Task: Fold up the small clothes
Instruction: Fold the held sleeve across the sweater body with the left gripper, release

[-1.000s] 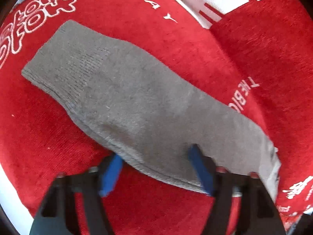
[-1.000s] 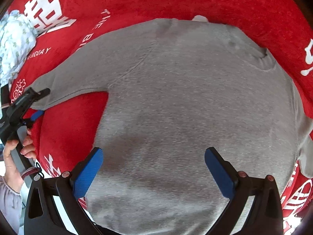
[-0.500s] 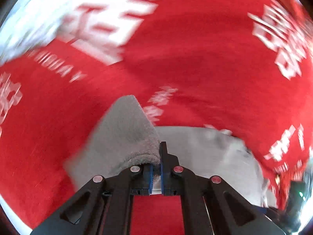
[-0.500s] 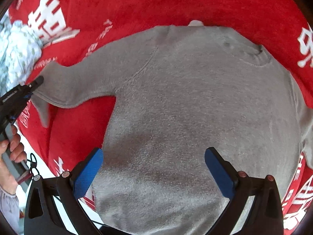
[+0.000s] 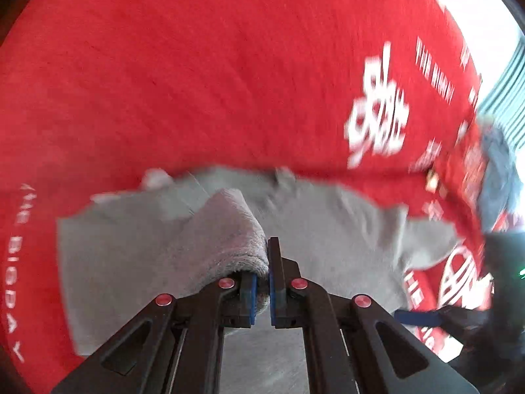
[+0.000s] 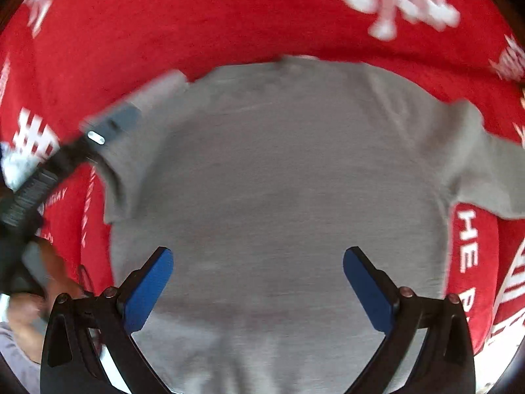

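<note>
A small grey sweater (image 6: pixel 279 164) lies spread flat on a red cloth (image 6: pixel 164 16) with white print. My left gripper (image 5: pixel 266 256) is shut on the cuff of the sweater's left sleeve (image 5: pixel 223 229) and holds it lifted above the sweater body (image 5: pixel 328 229). In the right wrist view the left gripper (image 6: pixel 98 134) sits at the sweater's left shoulder, with the sleeve (image 6: pixel 157 92) doubled inward. My right gripper (image 6: pixel 259 262) hovers open over the lower body of the sweater with nothing between its blue pads (image 6: pixel 147 289). The other sleeve (image 6: pixel 485 164) lies stretched out to the right.
The red cloth (image 5: pixel 197 65) covers the whole work surface. A pale patterned fabric (image 6: pixel 13 164) lies at its left edge. A person's hand (image 6: pixel 49 275) holds the left gripper's handle at lower left. A blurred blue-grey item (image 5: pixel 498 170) sits past the cloth's right edge.
The left gripper closed on the sleeve cuff, lifted it and carried it across toward the sweater body while rolling. The right gripper shifted over the sweater and stayed open.
</note>
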Available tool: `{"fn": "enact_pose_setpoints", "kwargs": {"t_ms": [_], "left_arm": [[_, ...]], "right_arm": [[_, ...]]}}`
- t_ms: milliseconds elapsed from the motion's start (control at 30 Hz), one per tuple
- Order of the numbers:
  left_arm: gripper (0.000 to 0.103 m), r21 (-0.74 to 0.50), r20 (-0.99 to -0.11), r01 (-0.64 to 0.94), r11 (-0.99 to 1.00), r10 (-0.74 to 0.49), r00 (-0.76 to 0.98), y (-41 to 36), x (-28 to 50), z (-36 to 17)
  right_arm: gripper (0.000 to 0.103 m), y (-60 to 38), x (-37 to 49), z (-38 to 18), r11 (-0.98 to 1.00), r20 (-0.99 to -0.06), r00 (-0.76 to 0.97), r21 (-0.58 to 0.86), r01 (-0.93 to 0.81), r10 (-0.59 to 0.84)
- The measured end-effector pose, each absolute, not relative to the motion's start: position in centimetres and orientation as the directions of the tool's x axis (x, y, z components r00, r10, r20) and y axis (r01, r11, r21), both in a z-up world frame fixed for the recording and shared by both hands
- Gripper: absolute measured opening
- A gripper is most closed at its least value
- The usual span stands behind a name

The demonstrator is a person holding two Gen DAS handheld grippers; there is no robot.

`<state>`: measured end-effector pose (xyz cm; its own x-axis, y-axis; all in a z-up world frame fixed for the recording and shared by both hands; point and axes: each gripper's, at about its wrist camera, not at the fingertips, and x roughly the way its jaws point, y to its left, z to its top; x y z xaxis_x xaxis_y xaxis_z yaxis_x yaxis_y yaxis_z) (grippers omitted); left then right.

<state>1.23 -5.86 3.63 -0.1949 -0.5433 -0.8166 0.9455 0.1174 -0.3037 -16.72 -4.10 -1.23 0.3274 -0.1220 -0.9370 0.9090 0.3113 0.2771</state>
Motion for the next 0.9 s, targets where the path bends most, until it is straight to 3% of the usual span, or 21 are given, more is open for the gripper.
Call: {"fn": "enact_pose_setpoints", "kwargs": {"t_ms": [133,200,267,333,533,667,900], "left_arm": [[0.007,-0.229,-0.878,0.968,0.099,-0.451,-0.162,-7.0,-2.1,-0.2],[0.029,-0.169,-0.903,0.982,0.086,-0.412,-0.120,-6.9,-2.7,-1.6],[0.062,-0.102,-0.910,0.993,0.063,-0.409,-0.067,-6.4,-3.5,-1.8],[0.073,-0.049,-0.907,0.998,0.039,-0.419,-0.028,-5.9,-4.1,-1.1],[0.073,-0.026,-0.875,0.996,0.087,-0.483,0.019,-1.6,-0.6,3.9],[0.073,0.057,-0.890,0.980,0.191,-0.434,0.137,2.0,4.8,4.6],[0.073,0.184,-0.940,0.941,0.285,-0.228,0.253,6.4,11.5,0.3]], "right_arm": [[0.103,-5.5,-20.4,-3.1,0.245,-0.944,0.314,0.282,0.928,-0.104],[0.103,-5.9,-21.6,-3.9,0.227,-0.946,0.309,0.280,0.933,-0.100],[0.103,-6.3,-22.6,-4.2,0.217,-0.948,0.304,0.278,0.936,-0.096],[0.103,-6.6,-23.0,-4.3,0.219,-0.949,0.299,0.272,0.937,-0.100],[0.103,-6.7,-21.0,-1.6,0.325,-0.942,0.282,0.213,0.922,-0.182],[0.103,-6.7,-15.5,0.2,0.521,-0.927,0.302,0.149,0.840,-0.223],[0.103,-2.8,-4.4,-1.7,0.834,-0.914,0.187,-0.227,0.503,-0.361]]}}
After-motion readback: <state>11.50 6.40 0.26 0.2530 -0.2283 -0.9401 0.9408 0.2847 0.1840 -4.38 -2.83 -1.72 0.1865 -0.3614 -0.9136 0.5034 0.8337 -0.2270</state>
